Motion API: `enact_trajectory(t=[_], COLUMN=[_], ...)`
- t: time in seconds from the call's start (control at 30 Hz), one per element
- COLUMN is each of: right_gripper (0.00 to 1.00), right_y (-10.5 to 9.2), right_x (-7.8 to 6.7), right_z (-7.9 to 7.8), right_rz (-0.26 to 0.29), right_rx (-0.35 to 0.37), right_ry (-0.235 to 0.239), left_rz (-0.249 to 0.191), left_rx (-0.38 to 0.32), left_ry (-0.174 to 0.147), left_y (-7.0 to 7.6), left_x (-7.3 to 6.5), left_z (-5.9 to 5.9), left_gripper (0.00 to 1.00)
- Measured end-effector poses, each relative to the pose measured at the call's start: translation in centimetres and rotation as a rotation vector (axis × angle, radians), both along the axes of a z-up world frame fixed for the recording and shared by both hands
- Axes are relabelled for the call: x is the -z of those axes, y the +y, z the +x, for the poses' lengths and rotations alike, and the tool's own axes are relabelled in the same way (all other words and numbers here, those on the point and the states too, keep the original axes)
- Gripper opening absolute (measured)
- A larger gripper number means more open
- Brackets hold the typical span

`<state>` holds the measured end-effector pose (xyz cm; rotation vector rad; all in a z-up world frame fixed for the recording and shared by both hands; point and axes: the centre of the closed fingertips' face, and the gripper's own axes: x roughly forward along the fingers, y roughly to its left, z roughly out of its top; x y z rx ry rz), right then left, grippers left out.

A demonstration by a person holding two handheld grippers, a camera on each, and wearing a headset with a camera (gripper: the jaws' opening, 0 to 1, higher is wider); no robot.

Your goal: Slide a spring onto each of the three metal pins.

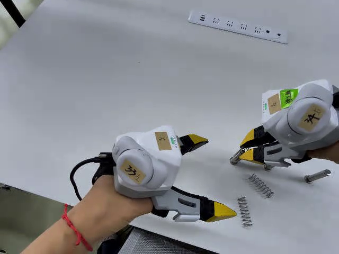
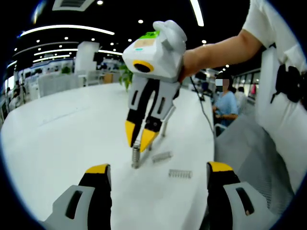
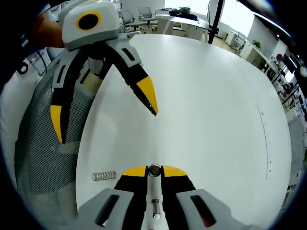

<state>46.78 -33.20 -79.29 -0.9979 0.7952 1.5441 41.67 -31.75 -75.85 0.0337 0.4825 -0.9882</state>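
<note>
Right gripper view: the right gripper [image 3: 154, 172] clamps a metal pin [image 3: 154, 168]; head view shows a spring [image 1: 236, 156] on it. Left gripper [image 1: 216, 176] gapes, empty. Beside the right jaws lie a loose spring [image 1: 260, 186], a second spring [image 1: 244, 211] and a bare pin [image 1: 318, 175] (two to go, I'd say).

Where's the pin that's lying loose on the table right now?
In the head view the loose pin lies on the white table at the far right, below the right gripper and right of the nearest loose spring.

Most of the pin [image 1: 233, 160] behind the right gripper [image 1: 244, 147], head view.
</note>
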Motion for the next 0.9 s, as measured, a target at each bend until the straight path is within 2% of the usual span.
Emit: enact_trajectory(t=[0.4,0.9], right_gripper=[0.12,0.14], right_y=[0.0,0.2], right_x=[1.7,1.8], right_z=[0.2,0.4], right_rz=[-0.001,0.003], right_rx=[0.007,0.020], right_ry=[-0.016,-0.011], left_rz=[0.000,0.003], left_rx=[0.000,-0.002], left_ry=[0.004,0.004], left_y=[0.0,0.3], left_x=[0.1,-0.1], left_z=[-0.1,0.0], left_gripper=[0.82,0.82])
